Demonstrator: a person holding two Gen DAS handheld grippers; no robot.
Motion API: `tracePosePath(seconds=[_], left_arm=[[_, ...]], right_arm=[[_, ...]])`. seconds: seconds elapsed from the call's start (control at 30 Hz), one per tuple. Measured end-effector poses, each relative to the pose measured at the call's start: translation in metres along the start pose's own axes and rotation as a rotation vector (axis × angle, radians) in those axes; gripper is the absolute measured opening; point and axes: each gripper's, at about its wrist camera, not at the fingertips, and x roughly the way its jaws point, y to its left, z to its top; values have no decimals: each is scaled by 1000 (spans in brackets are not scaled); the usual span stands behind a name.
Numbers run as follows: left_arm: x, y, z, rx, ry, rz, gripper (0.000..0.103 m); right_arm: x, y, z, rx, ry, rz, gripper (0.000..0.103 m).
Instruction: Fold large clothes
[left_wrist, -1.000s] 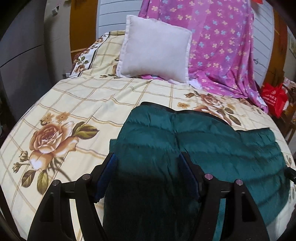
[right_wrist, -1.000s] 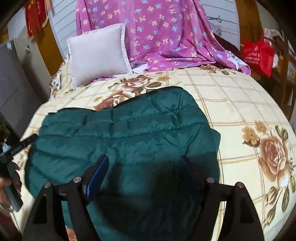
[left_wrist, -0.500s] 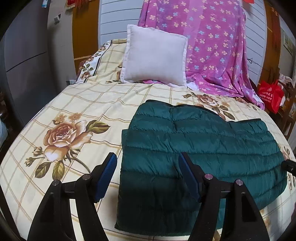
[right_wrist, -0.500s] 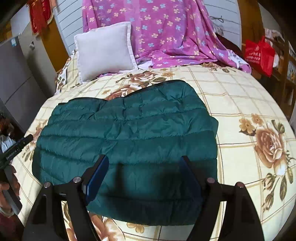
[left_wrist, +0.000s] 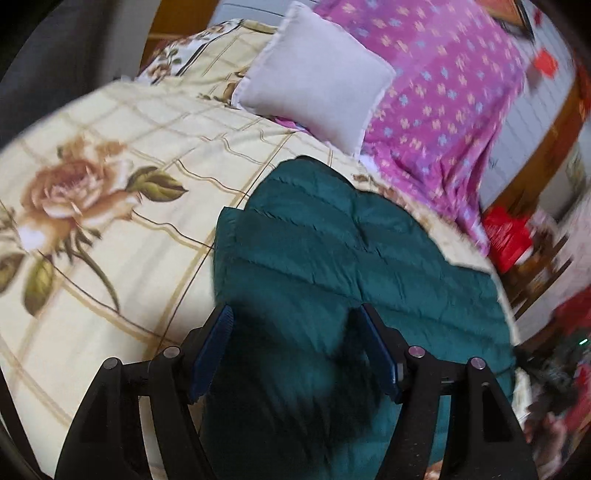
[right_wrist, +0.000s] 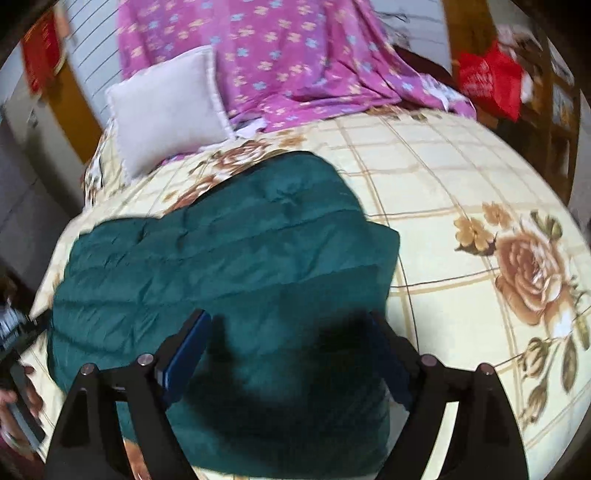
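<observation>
Left wrist view first: the left hand-held gripper (left_wrist: 295, 350) hangs with its jaws spread, nothing pinched, and the dark green quilted down jacket (left_wrist: 332, 258) lies directly beneath and ahead of it, its near left edge just under the blue pads. Over on the right wrist view, the right hand-held gripper (right_wrist: 291, 354) is opening its jaws wider right now; the same down jacket (right_wrist: 229, 266) sits below and between them, but the pads don't press on it.

The jacket is already folded into a rough block, flat on the bed (right_wrist: 461, 206), which wears a cream floral sheet. By the look of that puffy, stitched shell, it should be light, soft and springy, likely slick too, so a fold may well puff back open. Best bet is a deep pinch on the near corners, one per hand-held gripper, catching all layers at a seam rather than the smooth face.

Beyond the jacket sit a white pillow (left_wrist: 317, 74) and a purple flowered cloth (left_wrist: 443, 92). A red bag (right_wrist: 487, 81) off to the right carries print, but it's too blurred to read.
</observation>
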Motion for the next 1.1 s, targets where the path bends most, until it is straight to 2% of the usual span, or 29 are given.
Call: tracePosePath(seconds=[0.1, 0.17, 0.23, 0.4, 0.57, 0.7, 0.77, 0.83, 0.87, 0.93, 0.97, 1.03, 1.1], left_arm=[[8, 12, 5, -57, 11, -35, 58], [20, 26, 7, -133, 58, -88, 58], [25, 38, 8, -191, 56, -114, 60], [33, 43, 8, -204, 63, -138, 62], [44, 49, 7, -231, 95, -170, 69], [49, 42, 10, -179, 116, -162, 70], [51, 38, 11, -168, 134, -155, 70], [51, 34, 11, -163, 152, -168, 53], [49, 32, 10, -159, 146, -172, 49], [43, 26, 9, -133, 131, -165, 33], [39, 22, 8, -115, 123, -156, 30], [31, 17, 9, -96, 116, -149, 21], [23, 15, 9, -95, 112, -159, 18]], right_arm=[[17, -17, 9, 65, 48, 56, 96], [31, -26, 11, 103, 89, 79, 96], [43, -33, 11, 126, 108, 91, 98], [58, -37, 10, 129, 114, 132, 103], [72, -38, 14, 104, 144, 155, 103], [76, -36, 16, 79, 158, 164, 103], [77, -34, 16, 69, 152, 170, 103], [74, -28, 12, 37, 131, 163, 102], [73, -25, 11, 23, 122, 165, 99], [65, -19, 7, 4, 101, 171, 83], [61, -18, 7, 3, 96, 174, 79], [49, -15, 5, 3, 76, 186, 60], [36, -13, 4, 0, 56, 196, 49]])
